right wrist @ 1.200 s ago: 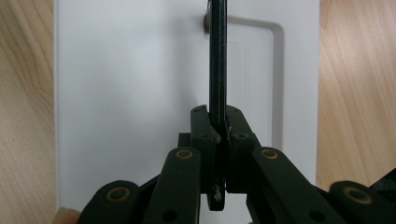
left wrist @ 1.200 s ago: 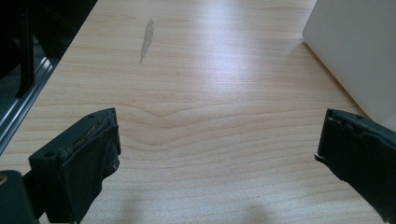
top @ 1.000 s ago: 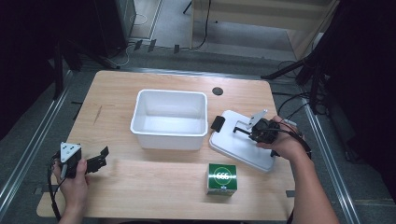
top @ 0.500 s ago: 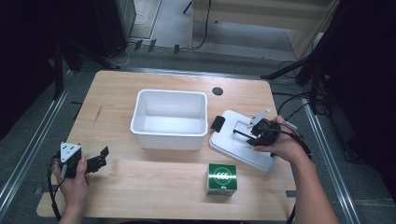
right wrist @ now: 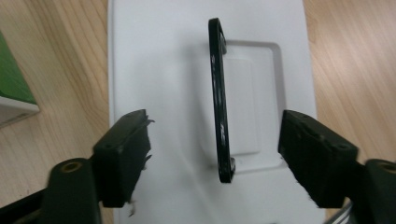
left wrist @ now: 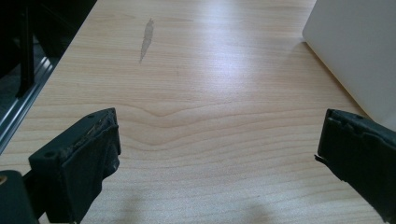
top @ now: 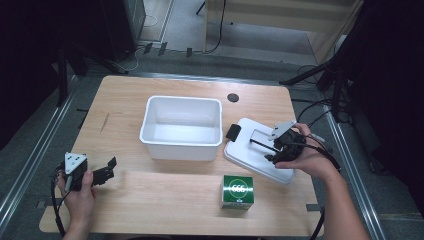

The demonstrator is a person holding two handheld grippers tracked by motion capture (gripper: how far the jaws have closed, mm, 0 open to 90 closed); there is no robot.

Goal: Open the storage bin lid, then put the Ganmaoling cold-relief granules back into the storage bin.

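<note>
On the table's left edge, the left gripper [top: 102,171] idled, jaws spread, empty. Right of the white plastic bin [top: 182,127] lay the flat white plastic lid [top: 250,152]; light, stiff, slick, best pinched by its upright thin black handle [right wrist: 219,100]. The right gripper [right wrist: 215,158] straddled it, jaws just opening, pads clear.
</note>
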